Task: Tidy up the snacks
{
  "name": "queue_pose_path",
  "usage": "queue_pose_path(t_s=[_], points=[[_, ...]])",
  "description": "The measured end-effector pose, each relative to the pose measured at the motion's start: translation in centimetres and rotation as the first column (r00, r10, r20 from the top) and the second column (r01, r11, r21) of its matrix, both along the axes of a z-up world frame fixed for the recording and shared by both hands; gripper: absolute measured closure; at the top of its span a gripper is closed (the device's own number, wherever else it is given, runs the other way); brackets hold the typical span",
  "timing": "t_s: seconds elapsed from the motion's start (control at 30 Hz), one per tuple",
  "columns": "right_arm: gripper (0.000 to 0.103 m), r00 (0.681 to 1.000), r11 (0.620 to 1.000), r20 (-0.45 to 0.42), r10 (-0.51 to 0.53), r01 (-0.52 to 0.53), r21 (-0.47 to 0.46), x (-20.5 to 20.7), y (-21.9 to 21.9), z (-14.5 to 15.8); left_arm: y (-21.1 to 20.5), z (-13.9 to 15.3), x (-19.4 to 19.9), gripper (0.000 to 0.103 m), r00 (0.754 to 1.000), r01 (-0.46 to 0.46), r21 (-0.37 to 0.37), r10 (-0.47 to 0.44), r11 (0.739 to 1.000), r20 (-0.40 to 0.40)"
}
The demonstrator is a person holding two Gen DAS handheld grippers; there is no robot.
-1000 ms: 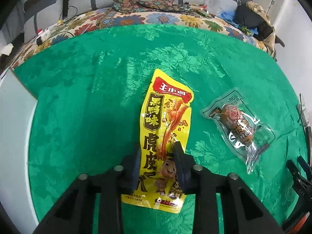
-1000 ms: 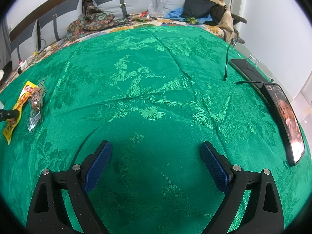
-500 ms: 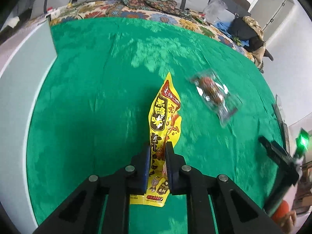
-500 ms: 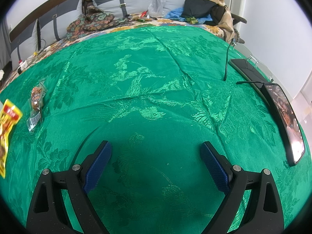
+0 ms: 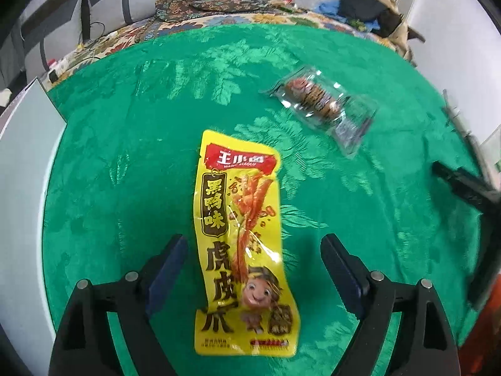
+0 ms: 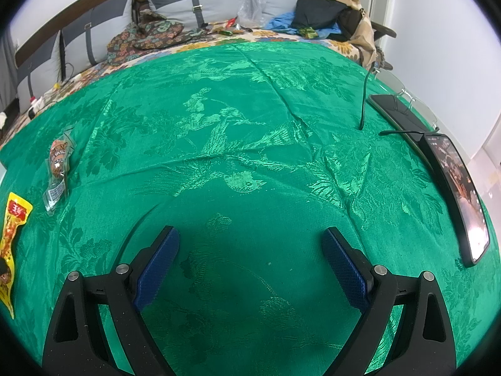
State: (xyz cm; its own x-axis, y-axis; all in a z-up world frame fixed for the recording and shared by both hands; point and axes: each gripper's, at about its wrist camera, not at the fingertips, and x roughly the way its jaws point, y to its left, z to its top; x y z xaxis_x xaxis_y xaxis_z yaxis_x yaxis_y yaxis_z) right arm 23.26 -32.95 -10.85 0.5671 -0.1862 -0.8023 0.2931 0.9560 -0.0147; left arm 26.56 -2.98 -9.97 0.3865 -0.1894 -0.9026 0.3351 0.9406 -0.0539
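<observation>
- just now the left tool spread its jaws, letting go of the yellow packet.
- packet lies between them on the green worktop, lengthwise near-to-far.
- right tool spread, empty.

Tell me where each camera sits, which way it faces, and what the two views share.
Left wrist: on the left tool, angled down at the green cloth; its open fingers flank the yellow snack pack, untouched; jaws just opened.
Right wrist: on the right tool, angled down over bare cloth toward the sofa; open fingers, nothing between.
Shared: yellow pack, clear sausage pack, cloth, sofa.
</observation>
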Motion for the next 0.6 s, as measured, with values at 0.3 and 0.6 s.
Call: queue_pose_path(t_s=[0.3, 0.6], points=[[0.008, 1.0, 1.0, 0.0, -0.001, 0.001, 0.0, 0.0, 0.0, 0.0, 3.1, -1.6, 0.1, 0.0, 0.981, -0.17, 0.01, 0.169, 0.985, 0.095], [0.008, 1.0, 1.0, 0.0, -0.001, 0.001, 0.0, -0.1, 0.0, 0.0, 3.8, -1.7, -0.8, 0.0, 0.968, -0.18, -0.014, 0.18, 0.984, 0.174]])
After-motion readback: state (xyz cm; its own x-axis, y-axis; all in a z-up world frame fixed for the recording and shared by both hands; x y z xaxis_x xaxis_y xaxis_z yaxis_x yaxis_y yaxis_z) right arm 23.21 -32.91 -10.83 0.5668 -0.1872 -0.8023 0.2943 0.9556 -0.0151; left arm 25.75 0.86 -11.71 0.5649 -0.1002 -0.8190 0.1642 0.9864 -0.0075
